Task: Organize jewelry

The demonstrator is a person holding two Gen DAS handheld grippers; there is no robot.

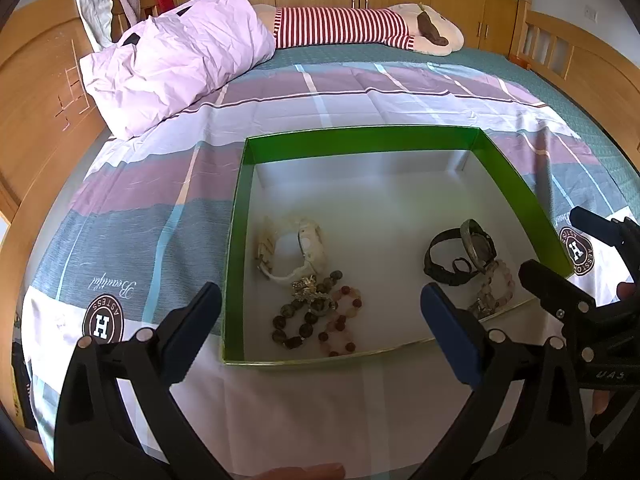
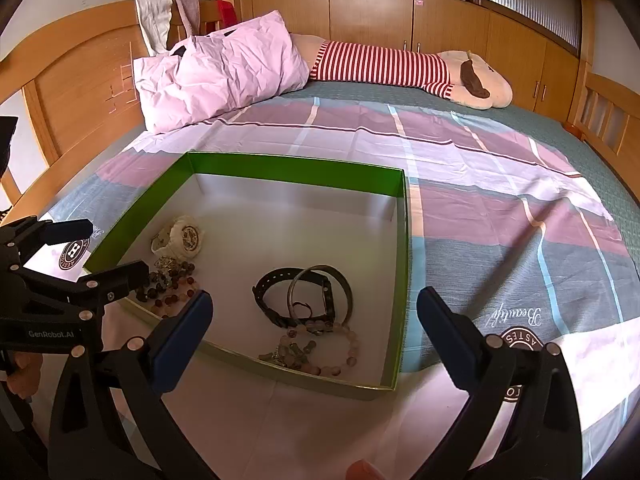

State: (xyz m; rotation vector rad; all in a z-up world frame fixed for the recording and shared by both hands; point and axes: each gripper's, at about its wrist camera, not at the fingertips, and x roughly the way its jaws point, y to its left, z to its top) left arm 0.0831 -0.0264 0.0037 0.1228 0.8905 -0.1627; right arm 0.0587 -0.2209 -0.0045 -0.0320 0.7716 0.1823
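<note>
A shallow green-walled box [image 1: 360, 138] [image 2: 296, 168] with a white floor lies on the bed. In it lie a white watch [image 1: 308, 240] [image 2: 182, 236], a dark bead bracelet [image 1: 296, 320] [image 2: 160, 280], a reddish bead bracelet [image 1: 344, 320], a black watch [image 1: 444, 260] [image 2: 276, 300], a metal bangle [image 1: 476, 244] [image 2: 320, 292] and a pale pink bead bracelet [image 1: 496, 280] [image 2: 344, 344]. My left gripper [image 1: 320, 320] is open and empty over the box's near edge. My right gripper [image 2: 312, 328] is open and empty above the black watch and pink bracelet; it also shows in the left wrist view [image 1: 560, 248].
The box sits on a plaid sheet [image 1: 360, 96] on a wooden-framed bed. A pink pillow [image 1: 180, 56] lies at the back left, a striped plush toy [image 1: 360, 26] along the far edge. The headboard [image 1: 36, 80] stands at the left.
</note>
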